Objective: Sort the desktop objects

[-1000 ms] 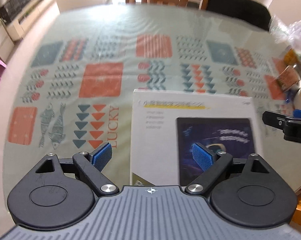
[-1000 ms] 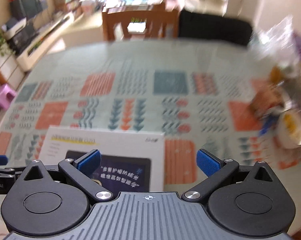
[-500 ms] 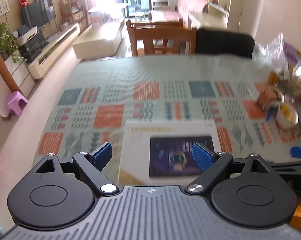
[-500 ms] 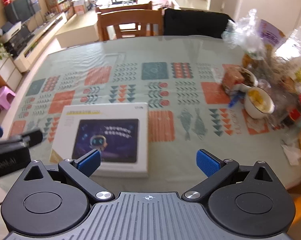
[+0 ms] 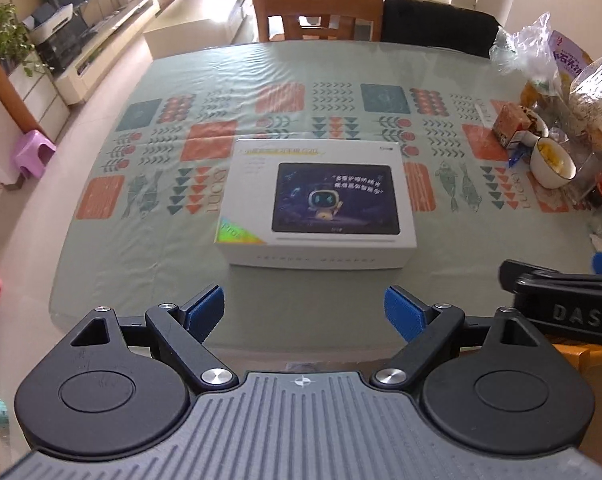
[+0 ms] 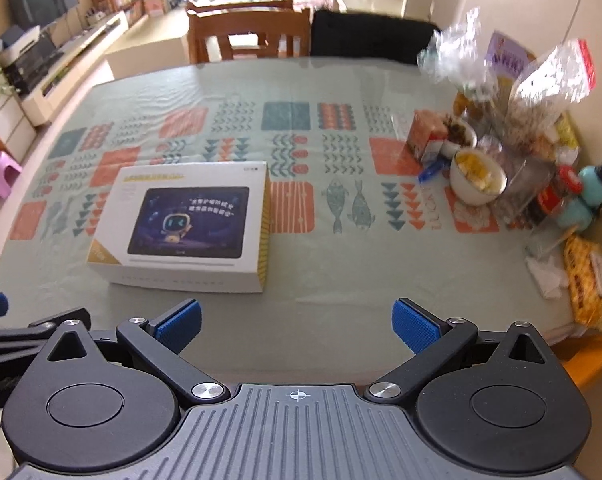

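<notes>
A white flat box (image 5: 317,204) printed with a tablet screen and a small robot lies on the patterned tablecloth (image 5: 181,92), near the front middle of the table. It also shows in the right wrist view (image 6: 185,226), at left of centre. My left gripper (image 5: 304,312) is open and empty, held back from the box near the table's front edge. My right gripper (image 6: 297,326) is open and empty, to the right of the box and apart from it. The right gripper's body shows at the right edge of the left wrist view (image 5: 561,304).
Along the table's right side stand a white bowl (image 6: 477,176) with yellow food, a brown carton (image 6: 427,134), plastic bags (image 6: 541,80), a teal toy (image 6: 585,200) and a yellow packet (image 6: 585,280). Wooden chairs (image 5: 317,12) stand at the far edge.
Both grippers have pulled back and up from the box, which now lies whole in view farther ahead. Both stay open and empty.
</notes>
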`<state>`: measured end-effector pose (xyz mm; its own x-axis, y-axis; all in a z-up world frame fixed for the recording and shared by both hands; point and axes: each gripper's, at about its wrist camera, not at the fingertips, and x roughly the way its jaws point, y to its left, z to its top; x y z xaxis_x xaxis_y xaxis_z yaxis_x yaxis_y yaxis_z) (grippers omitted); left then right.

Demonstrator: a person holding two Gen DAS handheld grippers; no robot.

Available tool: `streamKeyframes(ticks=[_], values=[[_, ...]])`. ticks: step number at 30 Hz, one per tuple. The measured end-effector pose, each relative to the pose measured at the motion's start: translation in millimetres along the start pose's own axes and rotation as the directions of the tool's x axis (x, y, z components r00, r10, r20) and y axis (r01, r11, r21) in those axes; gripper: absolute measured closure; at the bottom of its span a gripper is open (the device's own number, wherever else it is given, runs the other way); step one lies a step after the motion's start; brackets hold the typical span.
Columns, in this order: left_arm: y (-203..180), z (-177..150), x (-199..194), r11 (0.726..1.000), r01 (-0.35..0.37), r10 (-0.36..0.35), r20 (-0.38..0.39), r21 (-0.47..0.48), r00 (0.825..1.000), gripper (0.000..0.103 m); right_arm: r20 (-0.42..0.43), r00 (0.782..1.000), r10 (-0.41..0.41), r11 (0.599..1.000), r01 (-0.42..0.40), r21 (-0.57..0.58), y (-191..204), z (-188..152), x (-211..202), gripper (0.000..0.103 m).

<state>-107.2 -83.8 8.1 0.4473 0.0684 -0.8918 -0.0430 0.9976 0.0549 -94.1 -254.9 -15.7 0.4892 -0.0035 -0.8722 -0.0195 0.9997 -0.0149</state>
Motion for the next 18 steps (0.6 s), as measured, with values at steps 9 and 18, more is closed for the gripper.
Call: streamKeyframes(ticks=[9, 18], values=[[7, -9, -1, 0.999, -0.044, 0.044, -0.014, -0.029, 0.999, 0.0, 0.045, 0.999, 0.013, 0.999, -0.011, -0.04, 11, -8, -16, 0.0], [17, -7, -1, 0.999, -0.023, 0.023, -0.018, -0.031, 1.0, 0.0, 0.049, 0.997, 0.054, 0.998, -0.053, -0.022, 16, -1, -17, 0.0]])
